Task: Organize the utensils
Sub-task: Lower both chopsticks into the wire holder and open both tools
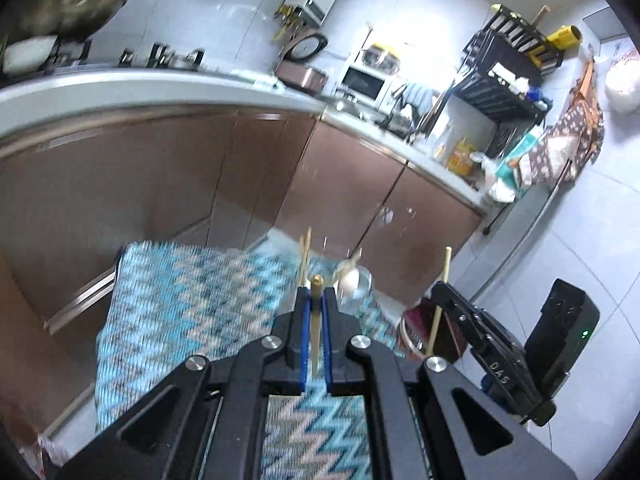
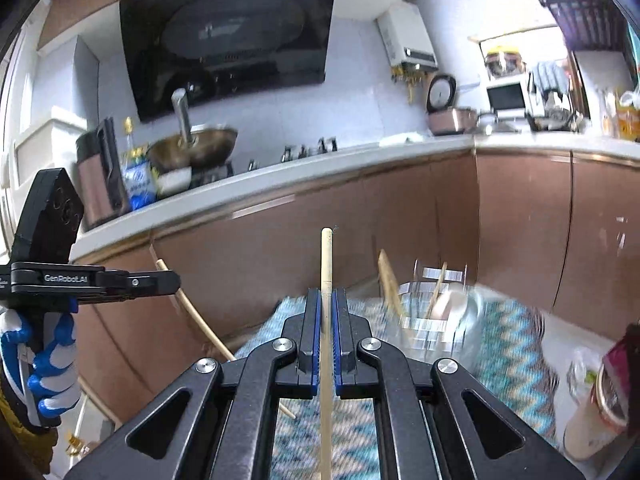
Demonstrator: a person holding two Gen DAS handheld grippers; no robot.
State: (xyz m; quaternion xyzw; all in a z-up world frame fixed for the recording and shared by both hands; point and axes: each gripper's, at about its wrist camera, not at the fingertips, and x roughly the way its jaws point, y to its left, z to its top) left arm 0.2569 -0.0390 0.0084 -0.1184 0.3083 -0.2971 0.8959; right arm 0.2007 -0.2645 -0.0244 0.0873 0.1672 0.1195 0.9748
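Observation:
My left gripper (image 1: 316, 290) is shut on a wooden chopstick (image 1: 316, 312) that runs along its fingers above the blue zigzag cloth (image 1: 192, 304). My right gripper (image 2: 327, 294) is shut on another wooden chopstick (image 2: 326, 268) that points up past the fingertips. A clear utensil holder (image 2: 436, 312) stands on the cloth ahead to the right and holds several chopsticks and a white spoon (image 1: 348, 278). In the right wrist view the left gripper (image 2: 96, 280) shows at far left with its chopstick (image 2: 200, 320) slanting down. In the left wrist view the right gripper (image 1: 476, 320) shows at right with its chopstick (image 1: 440, 300).
Brown cabinet fronts (image 1: 200, 168) and a white countertop (image 2: 320, 160) rise behind the cloth. A wok (image 2: 196, 148) sits on the stove. A cup with a dark lid (image 2: 600, 404) stands at the right edge of the cloth. A black box (image 1: 560, 344) stands on the tiled floor.

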